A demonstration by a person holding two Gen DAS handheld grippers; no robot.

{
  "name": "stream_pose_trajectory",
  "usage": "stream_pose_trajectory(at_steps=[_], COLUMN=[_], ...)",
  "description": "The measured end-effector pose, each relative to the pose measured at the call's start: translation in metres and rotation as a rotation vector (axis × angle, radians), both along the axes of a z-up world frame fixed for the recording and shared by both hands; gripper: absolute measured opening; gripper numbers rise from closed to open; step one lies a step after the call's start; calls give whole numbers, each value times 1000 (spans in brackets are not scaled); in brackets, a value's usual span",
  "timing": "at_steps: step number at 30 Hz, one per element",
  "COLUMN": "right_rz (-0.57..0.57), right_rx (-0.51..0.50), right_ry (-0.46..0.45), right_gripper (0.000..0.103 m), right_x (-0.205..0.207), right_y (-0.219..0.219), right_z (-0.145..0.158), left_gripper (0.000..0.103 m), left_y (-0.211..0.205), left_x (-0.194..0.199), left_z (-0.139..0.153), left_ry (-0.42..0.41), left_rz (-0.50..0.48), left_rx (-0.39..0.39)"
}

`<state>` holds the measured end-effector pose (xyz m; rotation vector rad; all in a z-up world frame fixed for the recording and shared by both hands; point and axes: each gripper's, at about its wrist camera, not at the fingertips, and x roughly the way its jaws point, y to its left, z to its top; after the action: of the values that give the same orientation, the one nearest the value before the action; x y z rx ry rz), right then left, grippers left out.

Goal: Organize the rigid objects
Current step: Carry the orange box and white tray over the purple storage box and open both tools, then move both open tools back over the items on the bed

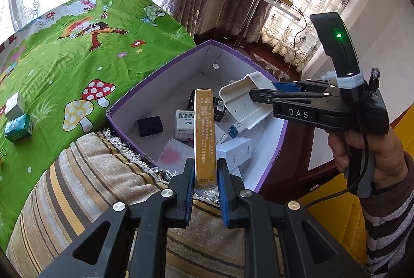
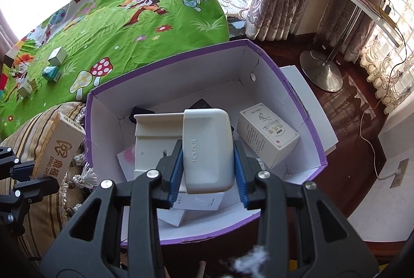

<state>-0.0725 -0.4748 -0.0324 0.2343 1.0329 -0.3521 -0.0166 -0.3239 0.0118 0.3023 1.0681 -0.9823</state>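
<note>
Rigid objects are going into a purple-rimmed cardboard box with white inner walls [image 2: 297,96], already strewn with small cartons. Left hand-held gripper [image 1: 205,174] is closed on one end of a long, narrow yellow-gold carton [image 1: 204,133], held out above the box's near edge. Right hand-held gripper [image 2: 208,164] is clamped across a white moulded plastic holder [image 2: 207,148], hanging over the box's middle.

Both loads hang over the same opening, so the long carton could knock the holder or the right fingers if both go down together. Gripped at one end only, the carton may pivot or slip; released too near the rim, it could tip out onto the striped cushion [image 1: 90,187].

Only the left view shows the two loads' spacing. Only the right view shows the tall white printed carton [image 2: 267,134] under the holder's path, and loose small boxes [image 2: 53,65] waiting on the green cartoon-print bedspread [image 2: 124,27]
</note>
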Motion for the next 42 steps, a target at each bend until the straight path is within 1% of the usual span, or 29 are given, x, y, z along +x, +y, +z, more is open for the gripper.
stream_pose_trajectory(at_steps=[2, 4, 5, 6, 8, 13, 16, 19, 22, 23, 26, 29, 30, 32, 36, 39, 42], right_rz=[-8, -17, -20, -21, -26, -20, -13, -9, -10, -10, 14, 31, 40, 66, 124, 159, 188], right_rx=[5, 12, 8, 3, 2, -13, -51, -83, -101, -112, -121, -137, -137, -116, -80, -59, -47], right_ry=[-3, -10, -12, -13, -13, -30, -30, -29, -30, -32, -61, -68, -75, -84, -97, -135, -155], right_gripper=[49, 64, 68, 71, 74, 81, 85, 86, 91, 91, 91, 91, 91, 91, 91, 91, 91], right_x=[-2, -4, -4, -5, -6, -8, -7, -6, -5, -5, -5, -2, -1, 1, 6, 7, 10], right_y=[-1, -1, -1, 0, 1, 10, 20, 31, 42, 46, 61, 76, 81, 89, 106, 119, 133], right_z=[1, 2, 4, 5, 7, 16, 22, 27, 33, 34, 40, 43, 44, 47, 54, 61, 66], left_gripper=[27, 45, 54, 58, 69, 79, 81, 81, 81, 81, 81, 81, 81, 81, 81, 81, 81], left_y=[0, 1, 1, 2, 5, 12, 17, 26, 38, 42, 58, 77, 84, 96, 120, 142, 168], left_x=[0, 0, 0, -1, -1, -4, -8, -10, -7, -6, 0, 7, 9, 11, 12, 14, 17], left_z=[-1, 0, 1, 2, 5, 13, 17, 18, 18, 17, 15, 14, 14, 15, 17, 17, 17], left_ry=[0, -3, -5, -8, -21, -71, -100, -112, -130, -132, -92, -15, -3, -8, -60, -89, -85], left_rz=[3, 10, 11, 12, 20, 51, 70, 101, 170, 189, 237, 284, 301, 342, 424, 478, 528], left_rx=[10, 10, 6, 2, -3, -7, -2, 2, 23, 29, 14, -47, -61, -63, -20, 21, 1])
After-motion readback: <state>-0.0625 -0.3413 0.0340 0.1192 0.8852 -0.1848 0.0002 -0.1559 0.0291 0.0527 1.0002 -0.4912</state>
